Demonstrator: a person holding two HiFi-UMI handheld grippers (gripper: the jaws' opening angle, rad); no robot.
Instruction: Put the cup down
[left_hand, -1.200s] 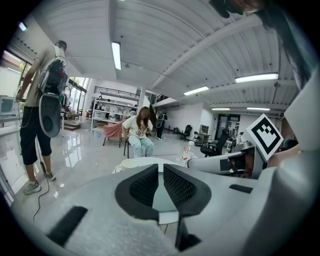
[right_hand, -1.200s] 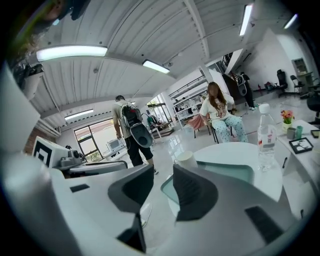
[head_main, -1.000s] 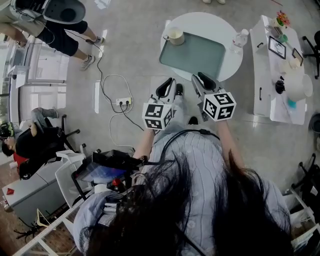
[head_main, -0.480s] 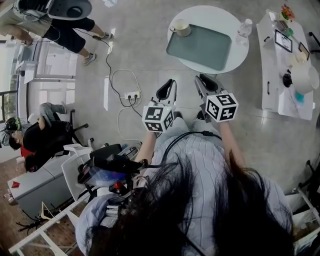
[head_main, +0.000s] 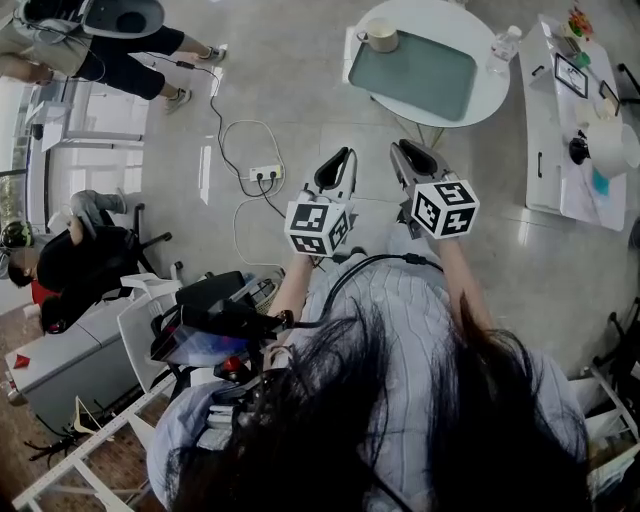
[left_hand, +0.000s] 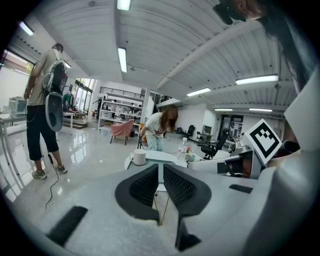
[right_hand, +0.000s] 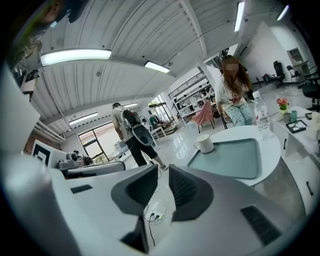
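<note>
A cream cup (head_main: 379, 36) stands on the left corner of a grey-green tray (head_main: 425, 60) on the round white table (head_main: 490, 95). Both grippers are held over the floor, well short of the table and apart from the cup. My left gripper (head_main: 345, 155) is shut with nothing in it; in the left gripper view its jaws (left_hand: 160, 172) almost touch, with the cup (left_hand: 139, 157) far beyond. My right gripper (head_main: 400, 150) is empty and its jaws are closing; a narrow gap (right_hand: 163, 182) remains, with the cup (right_hand: 203, 143) and tray (right_hand: 235, 157) ahead.
A water bottle (head_main: 503, 44) stands at the table's right edge. A white side table (head_main: 575, 190) with small items is at the far right. A power strip with cables (head_main: 263, 173) lies on the floor at left. A person (head_main: 120, 40) stands at top left.
The round table with the cup has slid toward the top of the head view, farther from both grippers. The grippers keep their places side by side.
</note>
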